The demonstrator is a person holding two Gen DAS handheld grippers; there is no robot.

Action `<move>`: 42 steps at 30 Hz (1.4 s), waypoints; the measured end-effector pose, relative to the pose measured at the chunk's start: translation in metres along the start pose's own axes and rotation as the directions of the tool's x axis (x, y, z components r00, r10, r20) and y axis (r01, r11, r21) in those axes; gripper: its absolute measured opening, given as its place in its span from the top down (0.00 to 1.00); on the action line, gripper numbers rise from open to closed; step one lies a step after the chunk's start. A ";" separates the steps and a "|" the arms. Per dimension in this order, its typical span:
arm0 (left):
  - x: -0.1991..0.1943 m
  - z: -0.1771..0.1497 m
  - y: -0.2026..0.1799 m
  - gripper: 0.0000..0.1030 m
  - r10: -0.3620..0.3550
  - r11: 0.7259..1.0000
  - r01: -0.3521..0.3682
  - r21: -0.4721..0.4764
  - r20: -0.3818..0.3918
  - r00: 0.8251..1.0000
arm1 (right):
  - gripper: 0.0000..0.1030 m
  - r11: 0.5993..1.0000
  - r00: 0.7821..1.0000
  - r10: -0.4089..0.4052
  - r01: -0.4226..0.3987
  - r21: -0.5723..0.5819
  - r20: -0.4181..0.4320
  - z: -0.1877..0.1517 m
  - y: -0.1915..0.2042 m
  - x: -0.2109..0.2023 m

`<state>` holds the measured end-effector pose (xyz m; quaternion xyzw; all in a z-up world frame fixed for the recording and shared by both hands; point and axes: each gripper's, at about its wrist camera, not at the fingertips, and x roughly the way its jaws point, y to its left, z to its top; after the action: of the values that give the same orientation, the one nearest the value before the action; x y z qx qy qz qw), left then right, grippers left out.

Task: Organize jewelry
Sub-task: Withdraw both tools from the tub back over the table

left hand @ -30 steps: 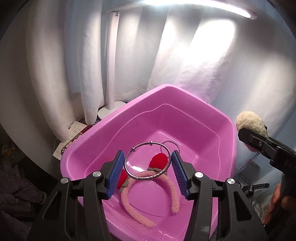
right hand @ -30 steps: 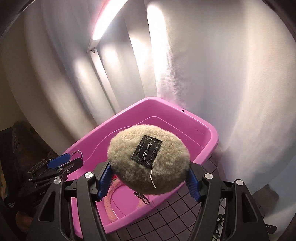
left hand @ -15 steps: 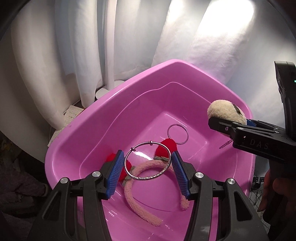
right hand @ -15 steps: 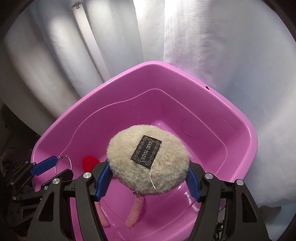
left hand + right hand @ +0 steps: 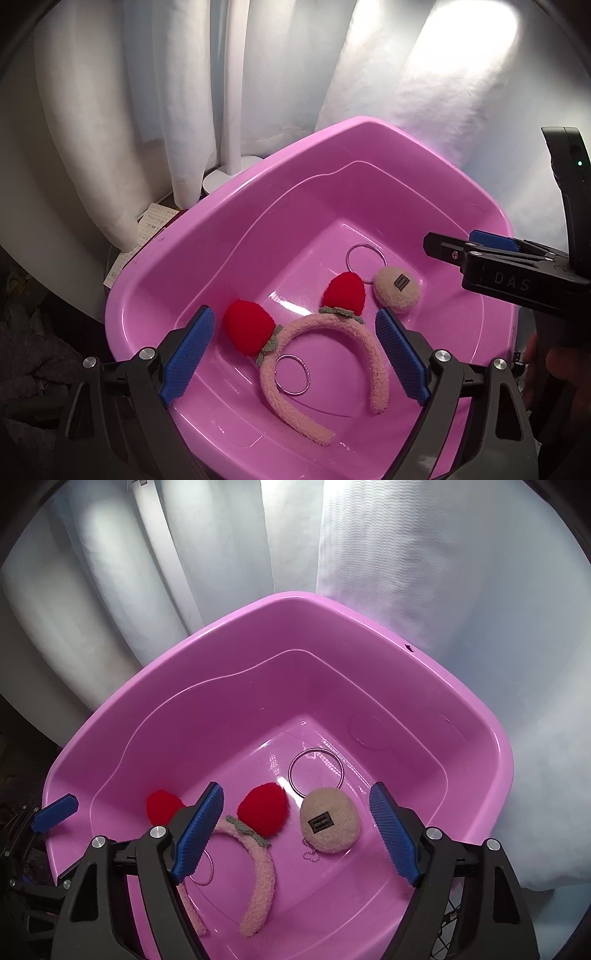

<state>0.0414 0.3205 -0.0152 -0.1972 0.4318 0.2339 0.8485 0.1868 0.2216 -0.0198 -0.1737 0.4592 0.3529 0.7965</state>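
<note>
Both grippers, left point(image 5: 293, 356) and right point(image 5: 295, 834), are hanging spread and empty, jaws just opened, over a pink tub point(image 5: 229, 206) where a fuzzy beige pouch point(image 5: 330, 821), silver bangle point(image 5: 291, 374) and strawberry headband point(image 5: 325, 332) are lying.

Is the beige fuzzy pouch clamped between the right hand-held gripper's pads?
No, the beige fuzzy pouch lies on the pink tub floor, clear of the open right hand-held gripper.
</note>
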 end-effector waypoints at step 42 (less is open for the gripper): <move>-0.102 -0.063 -0.061 0.08 0.017 0.999 -0.027 0.048 0.186 0.982 | 0.25 0.987 0.975 0.009 -0.045 0.156 0.223 -0.151 -0.041 -0.137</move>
<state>-0.0173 0.2141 0.0428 -0.1485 0.3587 0.2498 0.8871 0.0792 0.0476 0.0174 -0.0623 0.3966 0.3430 0.8492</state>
